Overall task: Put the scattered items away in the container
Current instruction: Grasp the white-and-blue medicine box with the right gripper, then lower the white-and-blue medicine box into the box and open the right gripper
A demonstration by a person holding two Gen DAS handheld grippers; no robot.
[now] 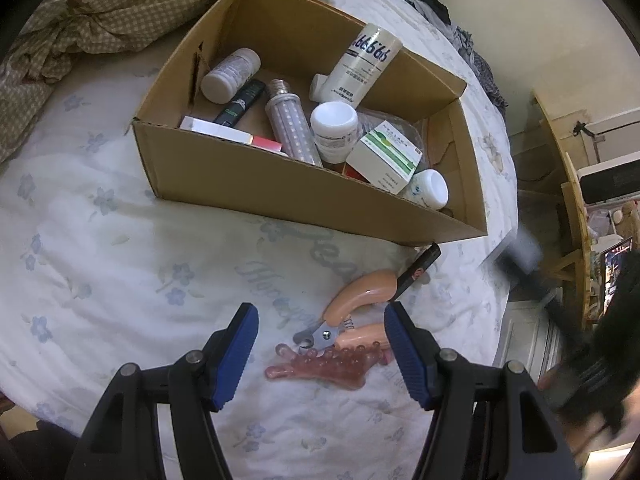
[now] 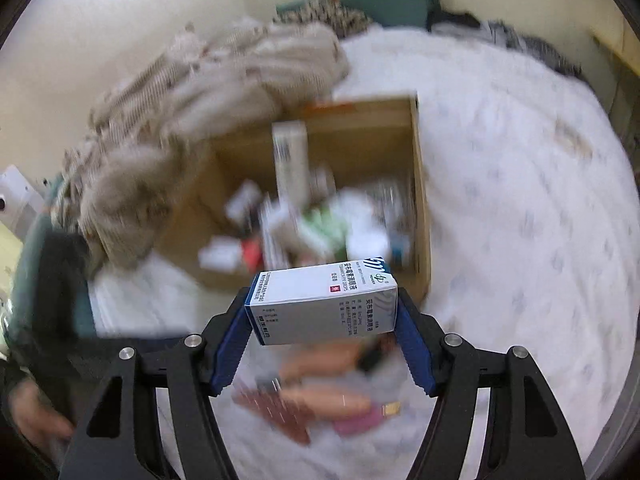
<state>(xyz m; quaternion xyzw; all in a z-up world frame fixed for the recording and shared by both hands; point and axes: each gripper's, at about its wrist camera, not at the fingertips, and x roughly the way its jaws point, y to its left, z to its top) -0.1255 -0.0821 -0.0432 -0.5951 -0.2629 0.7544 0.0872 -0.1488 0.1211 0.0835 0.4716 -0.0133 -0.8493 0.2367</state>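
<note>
A brown cardboard box (image 1: 248,184) sits on the bed and holds several bottles, a bulb and small cartons. In front of it lie peach-handled nail clippers (image 1: 352,304), a pink beaded massage tool (image 1: 328,364) and a thin black item (image 1: 420,268). My left gripper (image 1: 320,344) hangs open just above the clippers and massage tool, with nothing between its blue fingers. My right gripper (image 2: 322,324) is shut on a white and blue medicine carton (image 2: 324,304), held in the air near the box (image 2: 420,200). The right wrist view is blurred by motion.
A crumpled checkered blanket (image 1: 80,12) lies behind the box on the left. The bed's flowered sheet (image 1: 120,264) spreads wide on the left. Dark clothes (image 1: 472,52) lie along the bed's far right edge, and wooden furniture (image 1: 568,168) stands beyond it.
</note>
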